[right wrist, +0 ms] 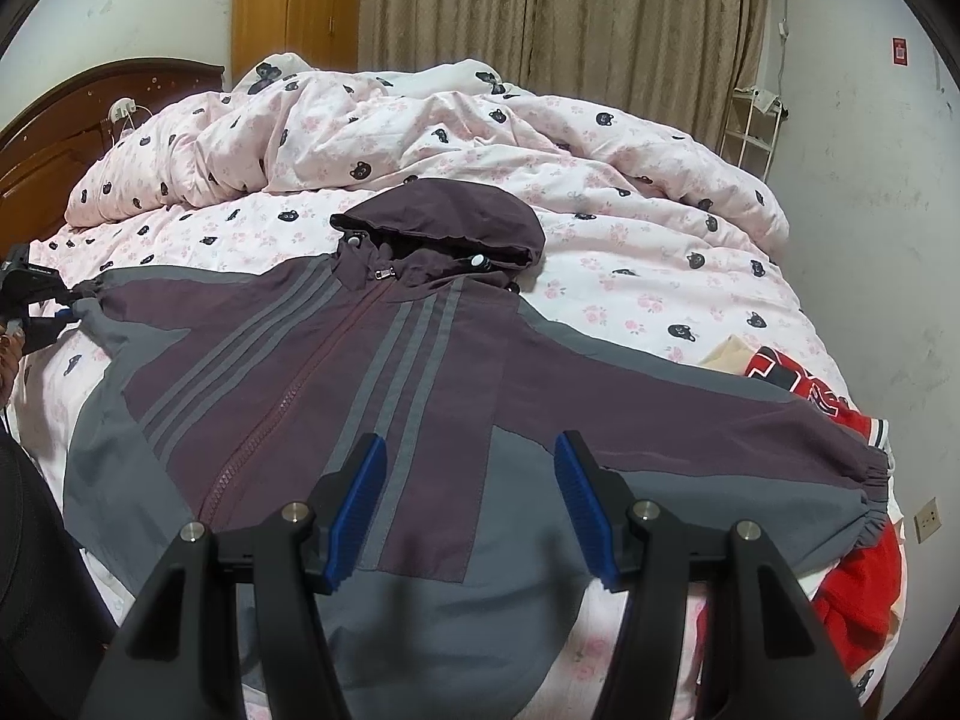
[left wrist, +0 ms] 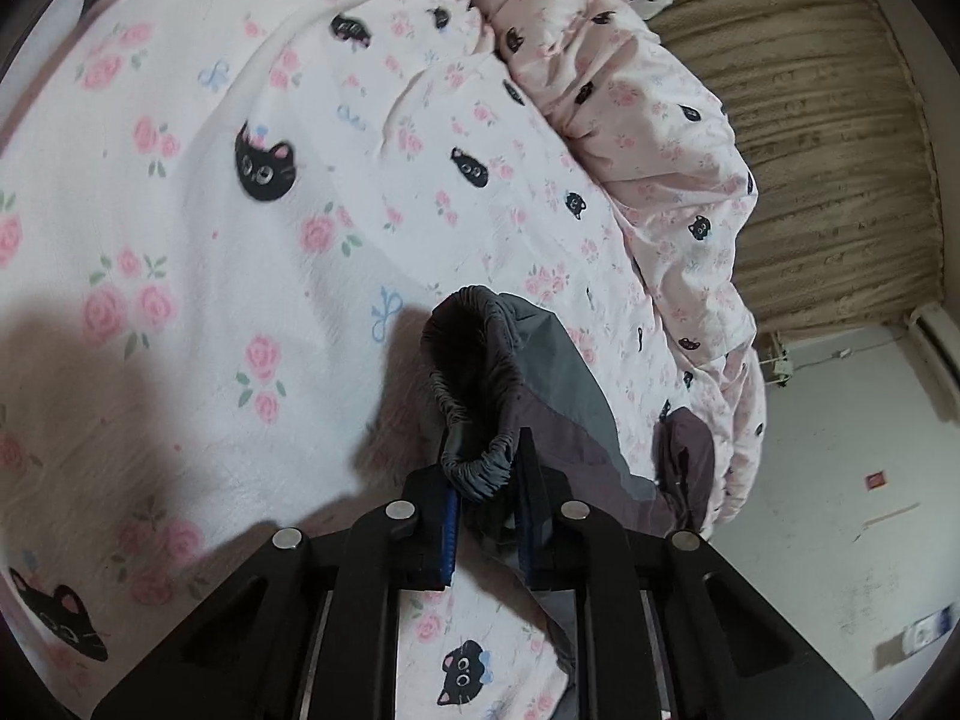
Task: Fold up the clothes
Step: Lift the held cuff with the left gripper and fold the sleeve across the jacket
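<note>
The jacket (right wrist: 372, 372) lies spread face up on the bed (right wrist: 690, 276), hood toward the upper middle of the right wrist frame, both sleeves stretched out sideways. The left gripper (left wrist: 487, 468) pinches the elastic cuff (left wrist: 474, 462) of one sleeve, at the far left edge of that frame. The right gripper (right wrist: 468, 510) hovers with jaws spread wide over the lower front panel; the other cuff (right wrist: 870, 516) lies to its right, near the red garment (right wrist: 852, 588).

Purple-and-grey hooded zip jacket (right wrist: 372, 372) spreads across most of the bed's near half. Rumpled pink cat-print duvet (right wrist: 420, 138) walls off the back. Red-and-white garment (right wrist: 840, 570) blocks the right edge. Open floral sheet (right wrist: 660, 300) beside the hood.
</note>
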`<state>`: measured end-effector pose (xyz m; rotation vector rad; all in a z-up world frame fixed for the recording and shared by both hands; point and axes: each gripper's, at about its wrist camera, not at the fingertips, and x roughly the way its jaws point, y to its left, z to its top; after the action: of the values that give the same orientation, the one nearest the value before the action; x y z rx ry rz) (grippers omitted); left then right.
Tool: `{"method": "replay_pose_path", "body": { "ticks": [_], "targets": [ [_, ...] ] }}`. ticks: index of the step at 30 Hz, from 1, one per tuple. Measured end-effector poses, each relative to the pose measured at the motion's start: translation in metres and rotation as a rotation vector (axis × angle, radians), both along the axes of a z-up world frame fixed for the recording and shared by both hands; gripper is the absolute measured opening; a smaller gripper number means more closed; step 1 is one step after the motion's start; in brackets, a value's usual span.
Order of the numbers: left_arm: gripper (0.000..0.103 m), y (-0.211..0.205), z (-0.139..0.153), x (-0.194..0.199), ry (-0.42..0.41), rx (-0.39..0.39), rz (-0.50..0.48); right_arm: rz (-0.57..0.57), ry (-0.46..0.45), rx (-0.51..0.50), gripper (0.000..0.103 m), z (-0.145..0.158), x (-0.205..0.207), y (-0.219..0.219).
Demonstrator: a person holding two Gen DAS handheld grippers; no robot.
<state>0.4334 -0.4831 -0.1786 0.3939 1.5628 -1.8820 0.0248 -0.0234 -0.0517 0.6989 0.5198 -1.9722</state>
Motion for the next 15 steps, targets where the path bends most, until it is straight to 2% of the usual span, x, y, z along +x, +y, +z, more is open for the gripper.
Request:
{"method": "replay_pose_path", "body": {
  "ticks": [8,15],
  "targets": [
    [0.009,0.017,0.042,-0.016,-0.107,-0.234,-0.034,-0.008,-0.02,0.005,0.06,-0.005,-0.003,0.006],
    [0.009,0.068,0.104,-0.049,-0.183,-0.511,-0.102,-0.023,-0.033,0.01,0.06,-0.008,-0.007,0.016]
  ]
}}
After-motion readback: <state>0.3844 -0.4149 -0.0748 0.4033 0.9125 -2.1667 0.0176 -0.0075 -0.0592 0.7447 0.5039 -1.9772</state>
